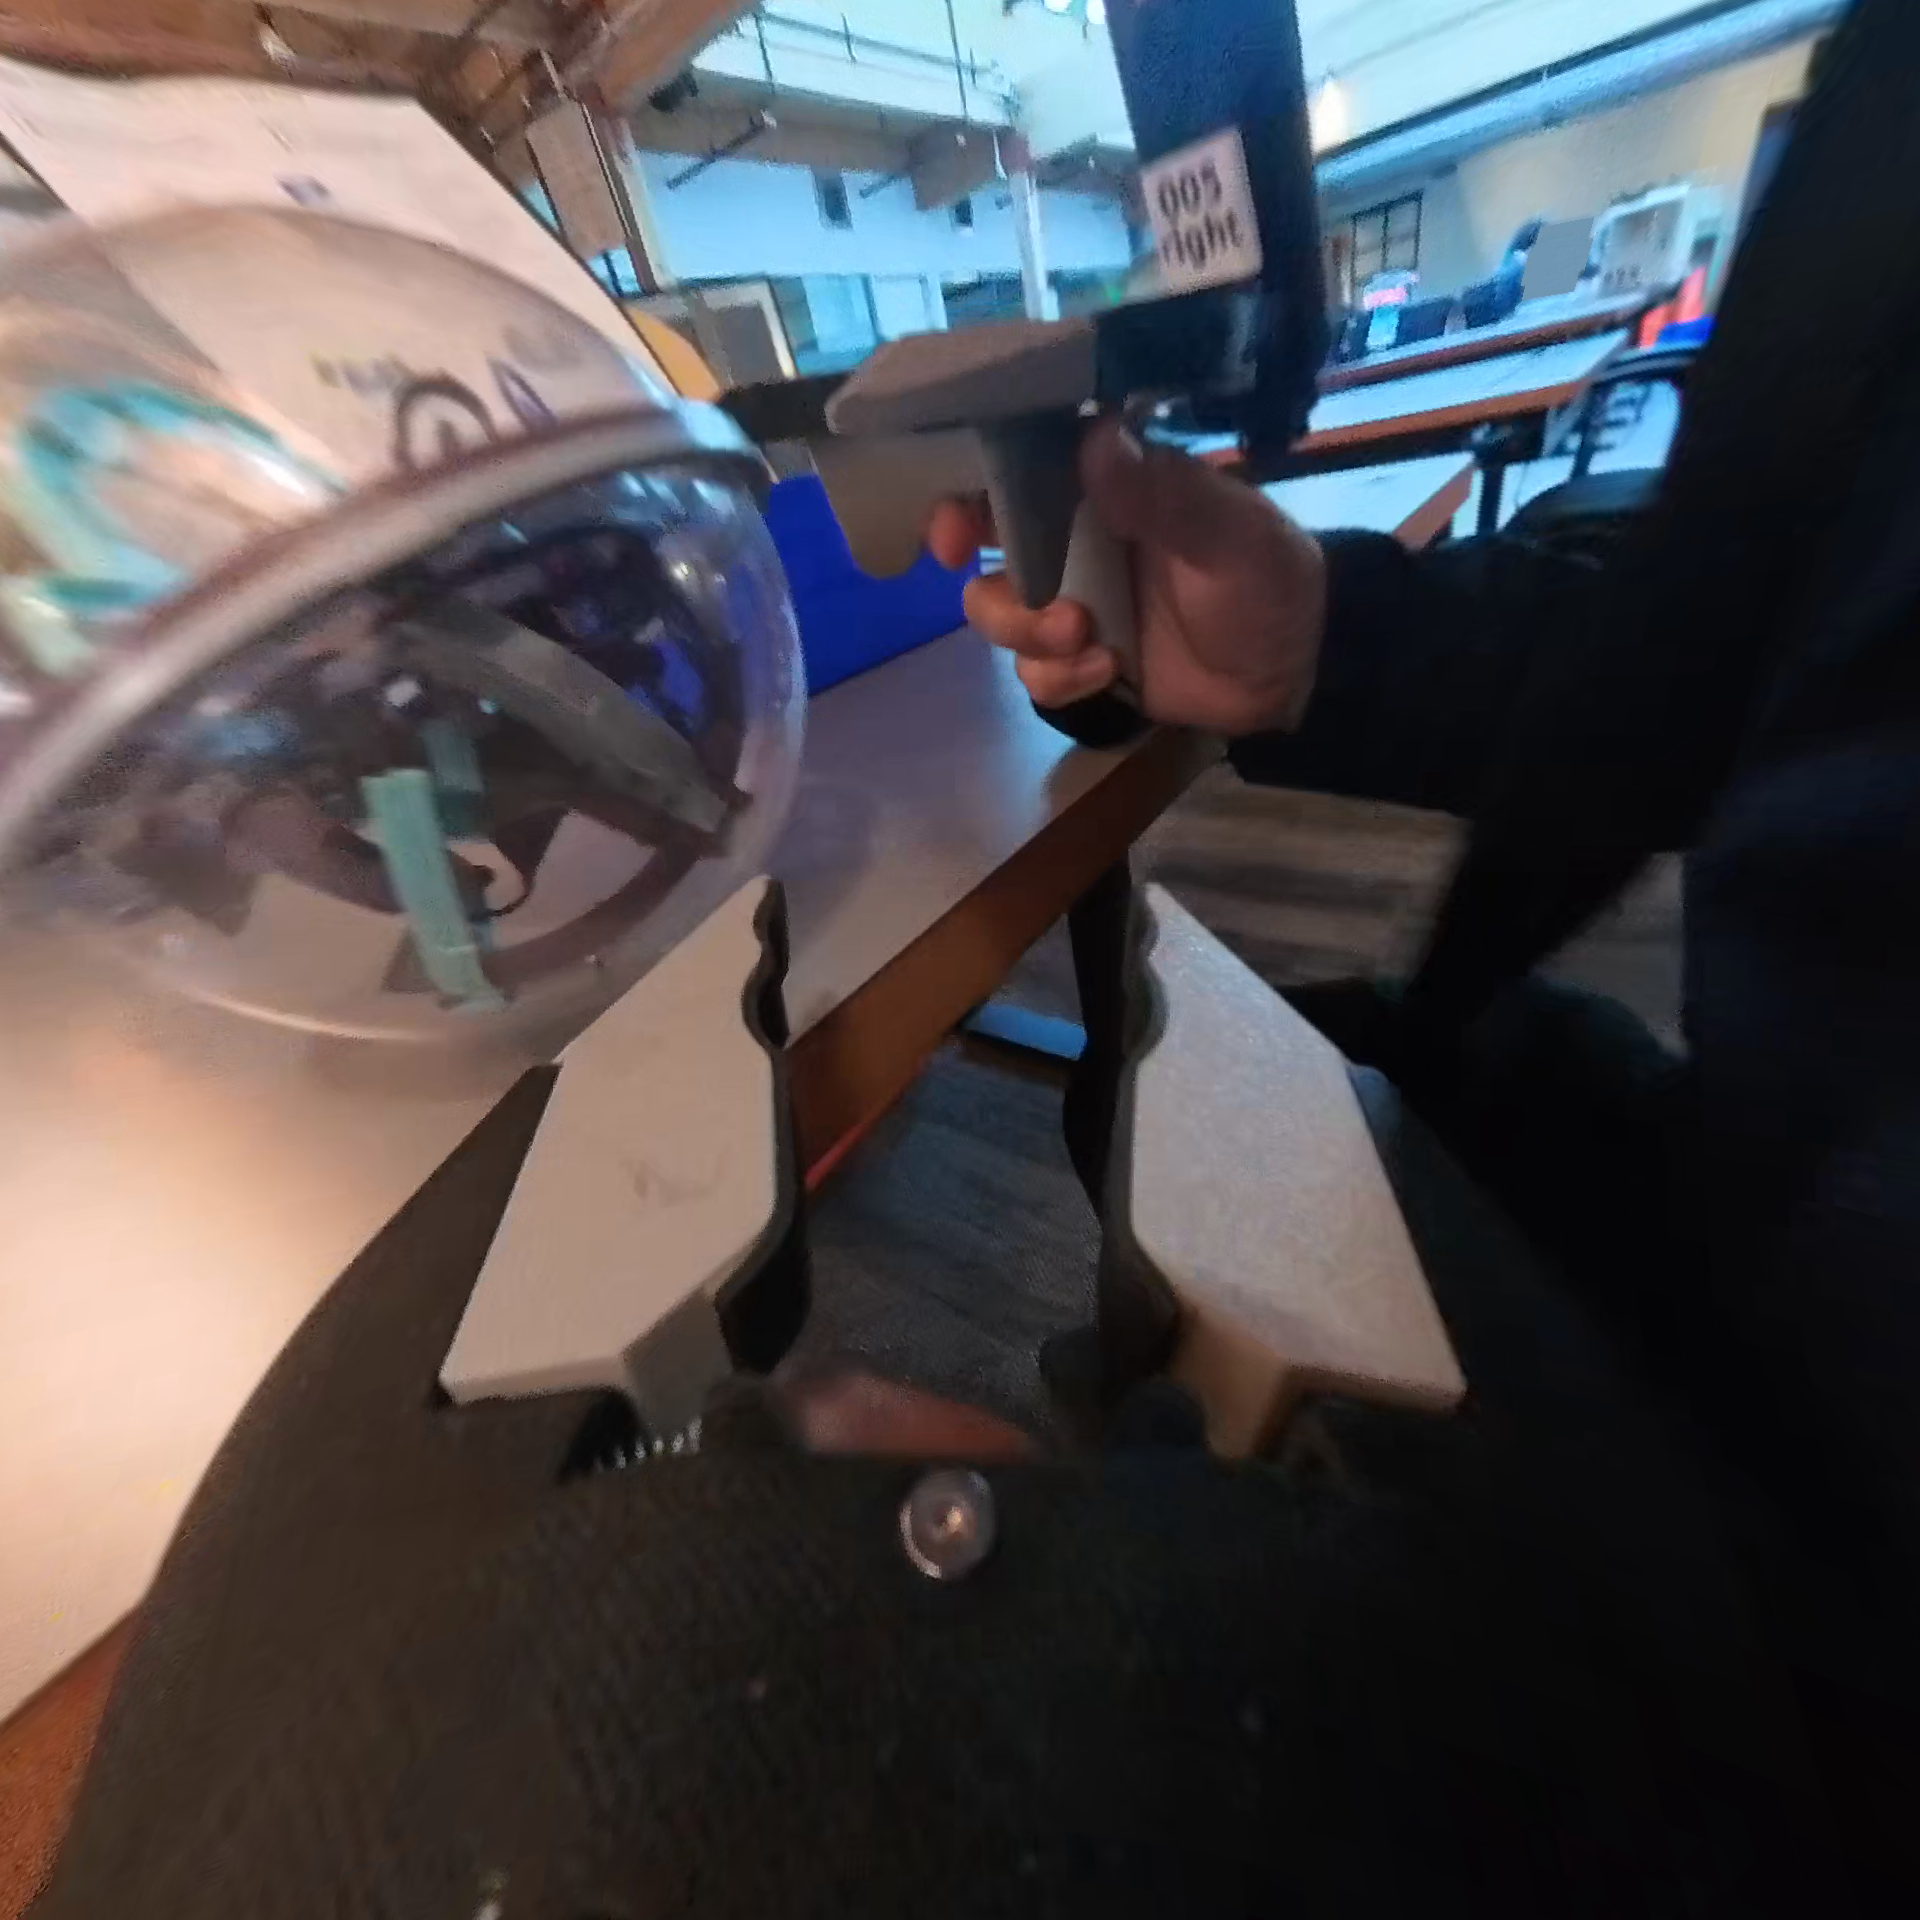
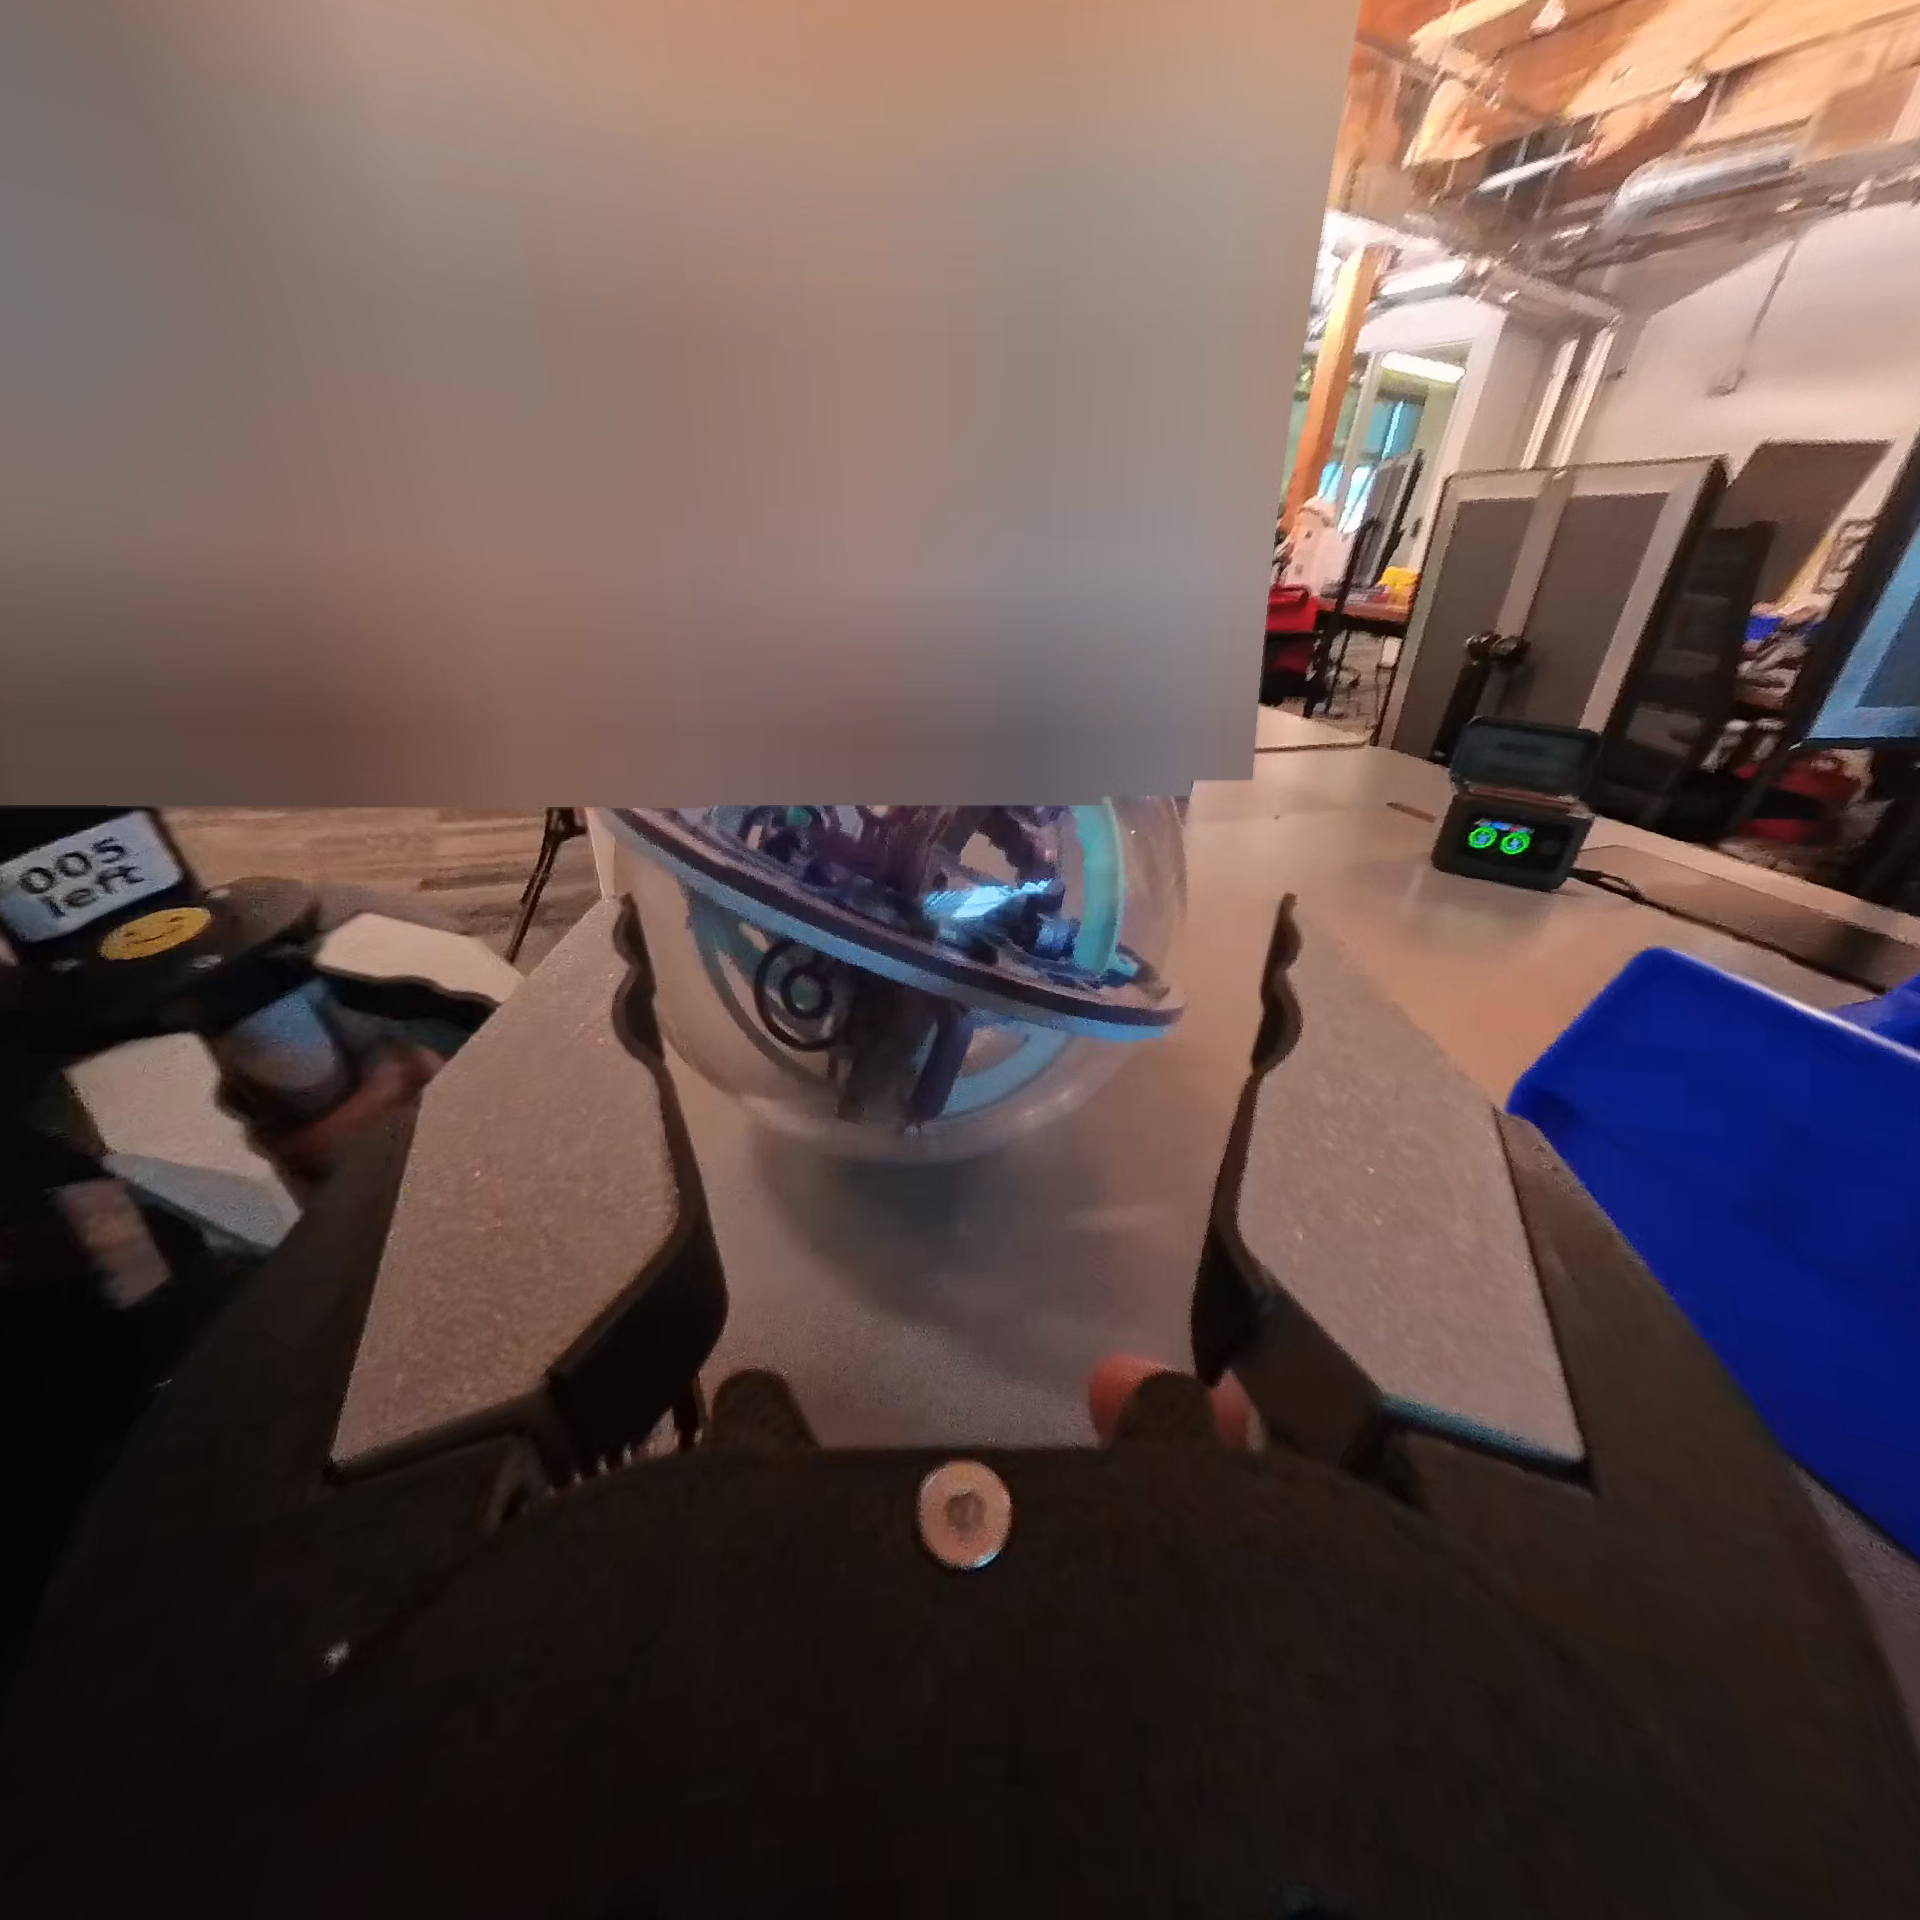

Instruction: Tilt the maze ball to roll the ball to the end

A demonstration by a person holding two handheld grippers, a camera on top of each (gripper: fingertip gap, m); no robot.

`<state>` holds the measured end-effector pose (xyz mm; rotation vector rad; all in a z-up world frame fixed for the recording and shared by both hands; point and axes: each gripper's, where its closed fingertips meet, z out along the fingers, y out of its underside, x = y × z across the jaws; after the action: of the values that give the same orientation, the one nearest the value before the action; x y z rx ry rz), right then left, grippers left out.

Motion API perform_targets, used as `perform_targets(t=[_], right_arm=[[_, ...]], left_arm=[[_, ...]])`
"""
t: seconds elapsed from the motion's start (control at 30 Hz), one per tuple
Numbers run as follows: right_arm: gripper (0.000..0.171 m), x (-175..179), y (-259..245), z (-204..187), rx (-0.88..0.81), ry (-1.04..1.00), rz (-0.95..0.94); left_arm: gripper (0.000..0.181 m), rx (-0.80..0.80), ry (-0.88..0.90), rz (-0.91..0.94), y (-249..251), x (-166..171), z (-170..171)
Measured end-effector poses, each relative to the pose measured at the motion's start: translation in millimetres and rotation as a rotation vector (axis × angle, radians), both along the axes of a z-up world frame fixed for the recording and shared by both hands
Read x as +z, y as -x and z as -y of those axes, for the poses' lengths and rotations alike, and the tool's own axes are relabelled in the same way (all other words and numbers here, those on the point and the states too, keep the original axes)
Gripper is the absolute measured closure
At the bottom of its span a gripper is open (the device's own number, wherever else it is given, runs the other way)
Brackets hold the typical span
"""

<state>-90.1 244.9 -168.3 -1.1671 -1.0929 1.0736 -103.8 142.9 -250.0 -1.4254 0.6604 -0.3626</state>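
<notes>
The maze ball (image 1: 364,644) is a clear sphere with teal and dark tracks inside, and it rests on the grey table (image 1: 914,748). In the left wrist view it lies left of my left gripper (image 1: 956,935), outside the open, empty jaws. In the right wrist view the maze ball (image 2: 914,987) sits just ahead, between the tips of my right gripper (image 2: 956,935). That gripper is open, with a gap showing on the right side. I cannot make out the small ball inside. The right gripper (image 1: 1039,416) also shows in the left wrist view, held by a hand.
A blue bin (image 2: 1714,1195) stands on the table right of the right gripper and also shows in the left wrist view (image 1: 831,592). A small black device with green lights (image 2: 1512,821) sits at the far right. The table's brown edge (image 1: 987,935) runs under the left gripper. The left gripper (image 2: 156,956) is at the left.
</notes>
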Motion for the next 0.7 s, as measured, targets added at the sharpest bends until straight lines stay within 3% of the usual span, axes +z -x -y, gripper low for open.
perform_targets(t=[0.17,0.23,0.3,0.33,0.37,0.47,0.5,0.7], right_arm=[[0.058,2.3,-4.8,6.2,0.034,0.019,-0.02],[0.056,-3.3,-1.2,12.7,0.098,0.059,0.026],[0.052,-6.5,-2.4,20.0,0.141,0.077,0.052],[0.051,-7.8,-4.3,21.8,0.149,0.08,0.062],[0.049,-9.4,-6.4,22.6,0.154,0.085,0.076],[0.052,-18.6,-10.6,16.9,0.141,0.162,0.14],[0.053,-25.8,-10.9,13.0,0.121,0.221,0.186],[0.038,-21.6,-9.8,32.4,0.226,0.492,0.247]], left_arm=[[0.132,0.16,-0.16,0.013,24.3,32.3,19.2],[0.121,0.145,-0.057,0.094,29.0,33.9,16.3],[0.111,0.004,0.043,0.207,19.4,47.4,31.2],[0.114,-0.04,0.057,0.211,16.6,55.1,39.7],[0.114,0.003,0.062,0.171,22.9,58.3,39.8],[0.091,0.283,0.156,0.007,69.7,51.1,19.7],[0.083,0.299,0.205,0.019,78.8,51.7,18.5],[0.075,0.111,0.509,0.155,95.9,48.5,12.6]])
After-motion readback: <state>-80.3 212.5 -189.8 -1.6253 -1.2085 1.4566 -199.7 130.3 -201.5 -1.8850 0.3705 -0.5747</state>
